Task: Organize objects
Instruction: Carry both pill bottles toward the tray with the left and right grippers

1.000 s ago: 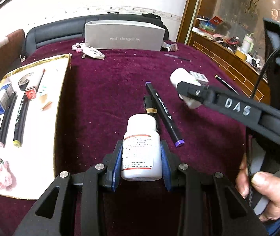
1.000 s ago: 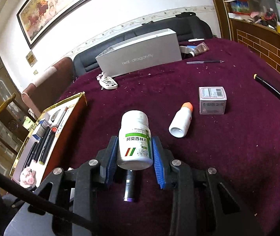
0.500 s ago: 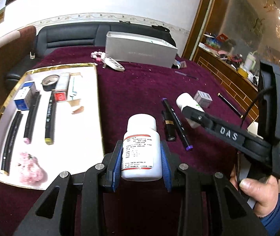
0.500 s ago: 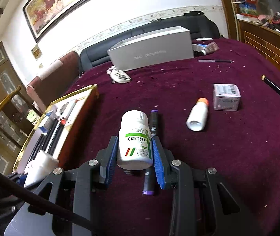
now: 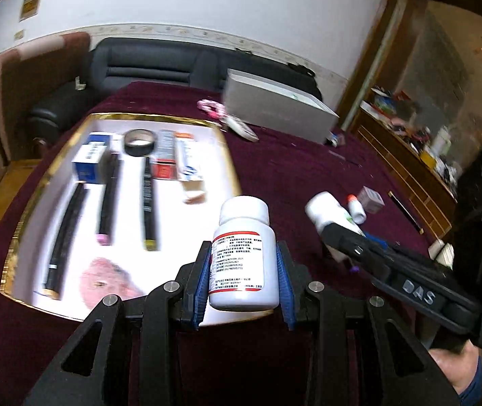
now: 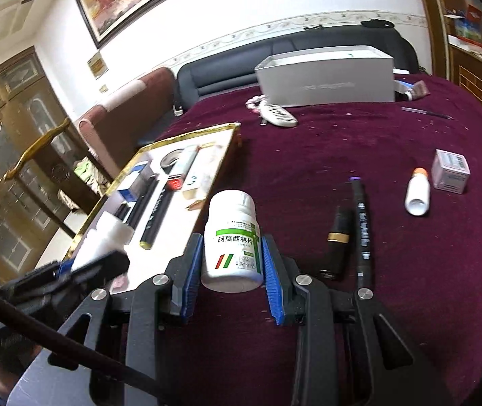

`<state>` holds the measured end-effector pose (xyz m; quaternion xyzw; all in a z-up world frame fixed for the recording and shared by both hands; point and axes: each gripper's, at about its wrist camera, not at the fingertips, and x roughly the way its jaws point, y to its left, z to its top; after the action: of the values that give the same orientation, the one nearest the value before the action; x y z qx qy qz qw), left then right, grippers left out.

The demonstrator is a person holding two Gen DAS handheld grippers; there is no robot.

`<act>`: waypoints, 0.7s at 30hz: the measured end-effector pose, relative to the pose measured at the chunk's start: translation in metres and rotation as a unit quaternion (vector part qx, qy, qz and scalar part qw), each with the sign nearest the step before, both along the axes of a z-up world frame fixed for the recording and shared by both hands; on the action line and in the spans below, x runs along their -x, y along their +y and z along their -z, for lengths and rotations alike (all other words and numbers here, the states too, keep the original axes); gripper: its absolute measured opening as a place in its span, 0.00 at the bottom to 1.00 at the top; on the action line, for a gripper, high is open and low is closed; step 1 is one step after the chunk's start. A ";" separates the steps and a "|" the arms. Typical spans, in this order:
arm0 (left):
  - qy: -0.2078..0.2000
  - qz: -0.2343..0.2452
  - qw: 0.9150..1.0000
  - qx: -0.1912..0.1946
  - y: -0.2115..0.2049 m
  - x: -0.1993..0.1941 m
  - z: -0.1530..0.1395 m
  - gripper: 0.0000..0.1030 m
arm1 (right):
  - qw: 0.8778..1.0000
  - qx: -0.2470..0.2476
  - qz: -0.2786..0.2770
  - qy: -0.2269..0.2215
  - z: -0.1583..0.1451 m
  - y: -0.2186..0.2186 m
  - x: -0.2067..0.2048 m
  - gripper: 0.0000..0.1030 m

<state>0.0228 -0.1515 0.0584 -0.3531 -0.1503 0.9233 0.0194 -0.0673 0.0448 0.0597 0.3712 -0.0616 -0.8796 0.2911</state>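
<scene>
My left gripper (image 5: 243,253) is shut on a white pill bottle with a red-banded label (image 5: 244,213), held upright over the near right corner of the gold-rimmed white tray (image 5: 159,117). My right gripper (image 6: 232,242) is shut on a white pill bottle with a green label (image 6: 232,203), upright above the maroon cloth just right of the tray (image 6: 190,134). In the left wrist view the right gripper (image 5: 339,233) and its bottle (image 5: 322,208) are to the right. The right wrist view has the left gripper's bottle (image 6: 105,237) at the lower left.
The tray holds several markers (image 5: 148,199), a tape roll (image 5: 138,142), small boxes (image 5: 88,165) and a pink item (image 5: 105,280). On the cloth lie a purple-tipped marker (image 6: 363,230), a black gold-banded tube (image 6: 336,240), an orange-capped bottle (image 6: 417,196), a small box (image 6: 451,171) and a grey box (image 6: 325,81).
Both grippers have carried their bottles to the left, toward the tray. The tray has come under the left gripper, and the loose marker and tube now lie to the right of the right gripper.
</scene>
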 end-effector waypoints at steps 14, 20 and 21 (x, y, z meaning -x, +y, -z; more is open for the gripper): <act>-0.029 -0.070 0.996 -0.038 -0.081 0.006 0.024 0.29 | 0.997 -0.032 -0.076 -0.002 0.001 -0.076 -0.019 0.31; -0.040 -0.075 0.995 -0.044 -0.088 0.013 0.034 0.29 | 0.994 -0.051 -0.095 -0.008 0.012 -0.100 -0.021 0.31; -0.040 -0.076 0.995 -0.045 -0.089 0.014 0.035 0.29 | 0.994 -0.054 -0.097 -0.008 0.013 -0.102 -0.022 0.31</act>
<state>0.0090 -0.2405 0.0234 -0.3765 -0.2187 0.8993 -0.0410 -0.0451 -0.0576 0.0466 0.3974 0.0200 -0.8465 0.3537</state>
